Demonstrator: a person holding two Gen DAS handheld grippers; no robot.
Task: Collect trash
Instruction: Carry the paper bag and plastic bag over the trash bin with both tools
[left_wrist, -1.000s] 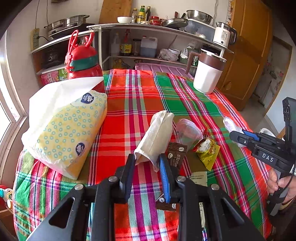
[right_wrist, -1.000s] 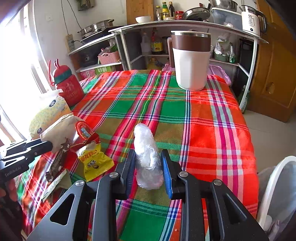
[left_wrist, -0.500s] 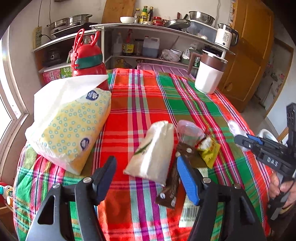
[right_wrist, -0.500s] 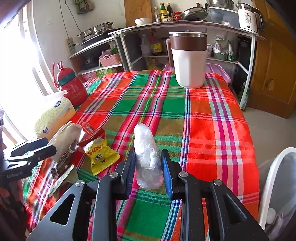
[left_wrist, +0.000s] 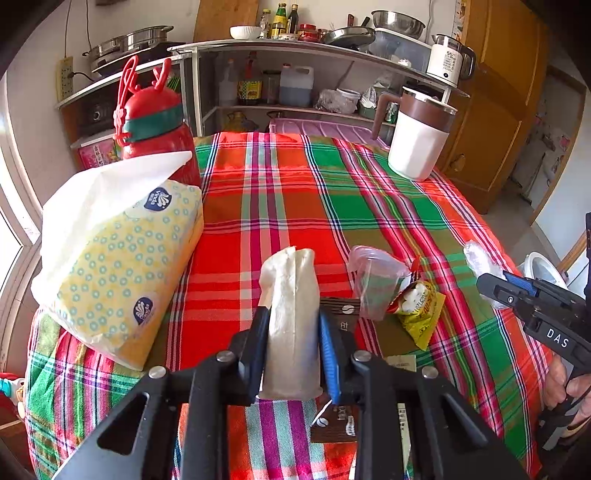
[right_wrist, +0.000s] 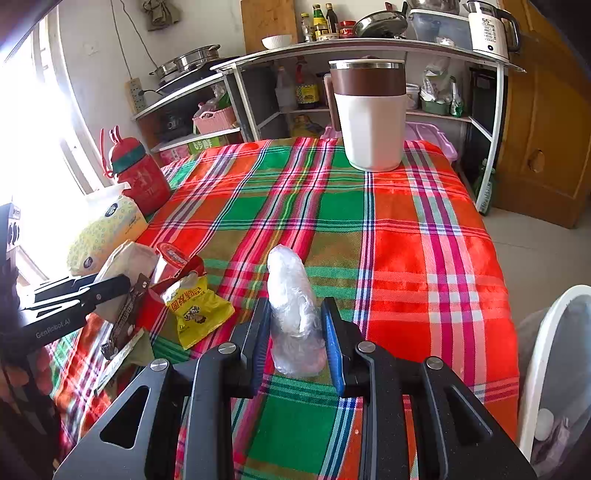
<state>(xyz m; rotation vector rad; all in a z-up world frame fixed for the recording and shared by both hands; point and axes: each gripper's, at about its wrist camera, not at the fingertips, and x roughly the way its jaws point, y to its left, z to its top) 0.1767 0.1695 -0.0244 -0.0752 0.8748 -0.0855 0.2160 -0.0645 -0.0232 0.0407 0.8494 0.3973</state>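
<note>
My left gripper (left_wrist: 293, 325) is shut on a beige paper bag (left_wrist: 291, 314), which stands between its fingers above the plaid tablecloth. My right gripper (right_wrist: 295, 325) is shut on a crumpled clear plastic bag (right_wrist: 293, 314). It also shows in the left wrist view (left_wrist: 495, 288) at the right. More trash lies on the table: a clear plastic cup (left_wrist: 373, 282), a yellow snack wrapper (left_wrist: 421, 310), a brown coffee sachet (left_wrist: 338, 421) and a red wrapper (right_wrist: 173, 258). A white waste bin (right_wrist: 554, 373) stands off the table's right edge.
A yellow tissue pack (left_wrist: 118, 266) and a red bottle (left_wrist: 155, 125) stand at the left. A white and brown jug (left_wrist: 419, 136) stands at the far right of the table (left_wrist: 280, 192). Shelves with kitchenware are behind it.
My left gripper opened wide, moved forward around the beige paper bag and shut on it. My right gripper kept its hold on the clear plastic bag.
</note>
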